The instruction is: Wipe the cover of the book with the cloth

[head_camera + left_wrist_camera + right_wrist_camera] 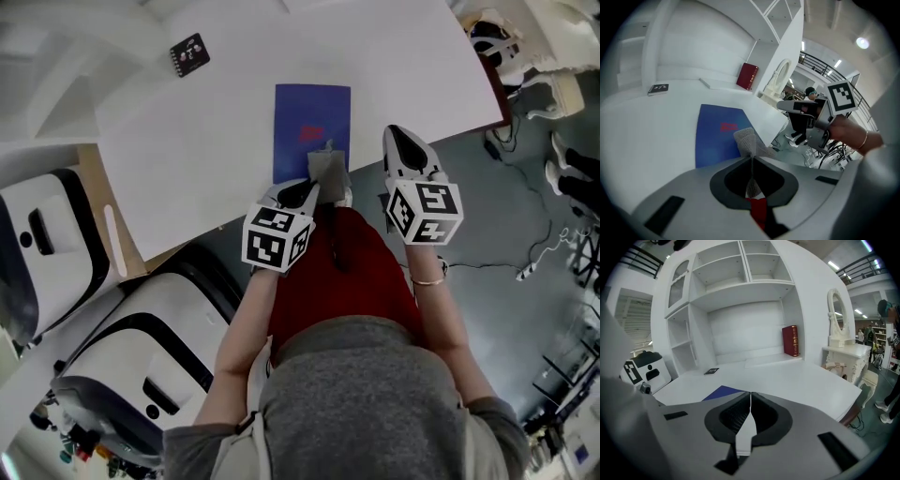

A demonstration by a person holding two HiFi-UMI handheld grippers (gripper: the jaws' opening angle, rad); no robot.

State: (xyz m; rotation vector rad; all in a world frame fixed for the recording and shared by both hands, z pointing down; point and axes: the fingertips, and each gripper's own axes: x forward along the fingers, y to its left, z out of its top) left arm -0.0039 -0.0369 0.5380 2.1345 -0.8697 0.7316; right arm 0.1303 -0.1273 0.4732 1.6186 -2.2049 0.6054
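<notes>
A blue book point(311, 127) with a red mark on its cover lies flat on the white table point(234, 103), close to the near edge. My left gripper point(317, 185) is shut on a grey cloth point(328, 167), which hangs over the book's near end. In the left gripper view the cloth point(746, 139) sticks out from the closed jaws point(751, 158), with the book point(715, 136) just beyond. My right gripper point(395, 132) hovers to the right of the book, shut point(750, 393) with nothing in it. A corner of the book point(723, 391) shows in the right gripper view.
A small black card point(189, 53) lies at the table's far left. A red book point(790, 340) stands at the back of the white shelf unit. White machines point(56, 244) stand left of the table. Cables point(544, 253) and grey floor are on the right.
</notes>
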